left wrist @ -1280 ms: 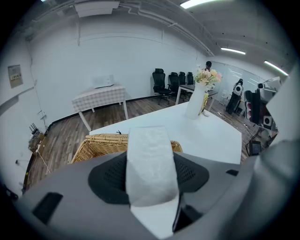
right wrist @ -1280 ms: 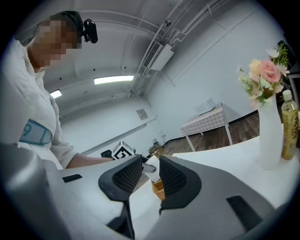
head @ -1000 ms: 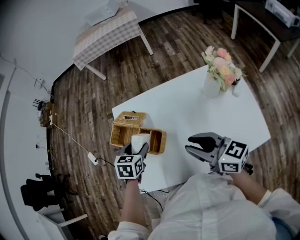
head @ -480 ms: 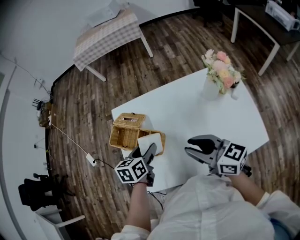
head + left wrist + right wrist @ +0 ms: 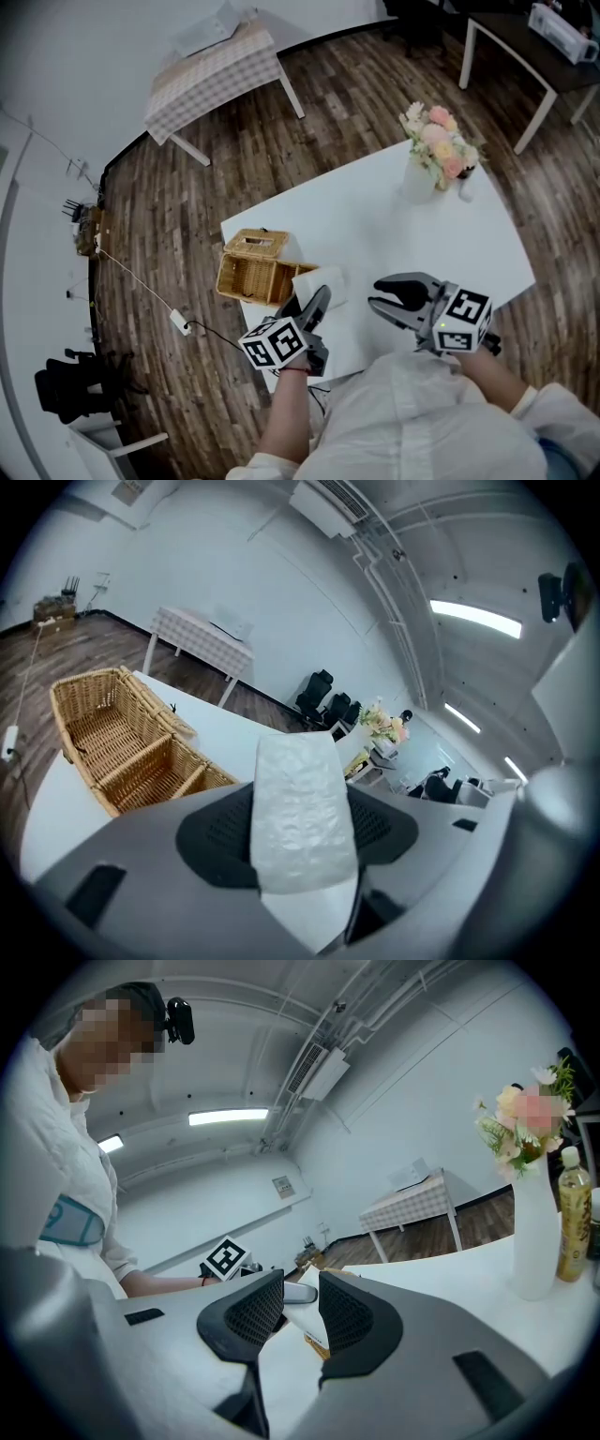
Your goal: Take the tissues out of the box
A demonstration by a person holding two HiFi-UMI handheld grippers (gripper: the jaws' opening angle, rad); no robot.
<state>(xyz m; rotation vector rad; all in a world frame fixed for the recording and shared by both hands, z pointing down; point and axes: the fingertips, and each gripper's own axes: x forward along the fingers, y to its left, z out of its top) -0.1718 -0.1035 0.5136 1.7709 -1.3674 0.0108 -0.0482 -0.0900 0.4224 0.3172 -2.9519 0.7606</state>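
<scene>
Left gripper view: left tongs point(image 5: 302, 841) clamp a crinkly, perhaps plastic-wrapped tissue pack point(image 5: 298, 794); right tongs point(image 5: 302, 1312) gape empty.

The counter point(image 5: 394, 216) is plain white over a floor point(image 5: 178, 225) of dark brown planks; the basket point(image 5: 248, 269) is golden-tan wicker in a woven pattern; the pack of tissues point(image 5: 300, 817) is white with a crinkled sheen. The left tongs point(image 5: 306, 300) and right tongs point(image 5: 375, 290) are grey with black dimpled pads; their cubes point(image 5: 275, 344) carry black-and-white square markers; the sleeve point(image 5: 281, 412) is white. The flowers point(image 5: 437, 139) are pink and cream with green leaves, in a white vase point(image 5: 416, 180); the bottle point(image 5: 572, 1213) is amber-yellow; the cloth point(image 5: 211, 70) on the far table is a beige-and-white check.
</scene>
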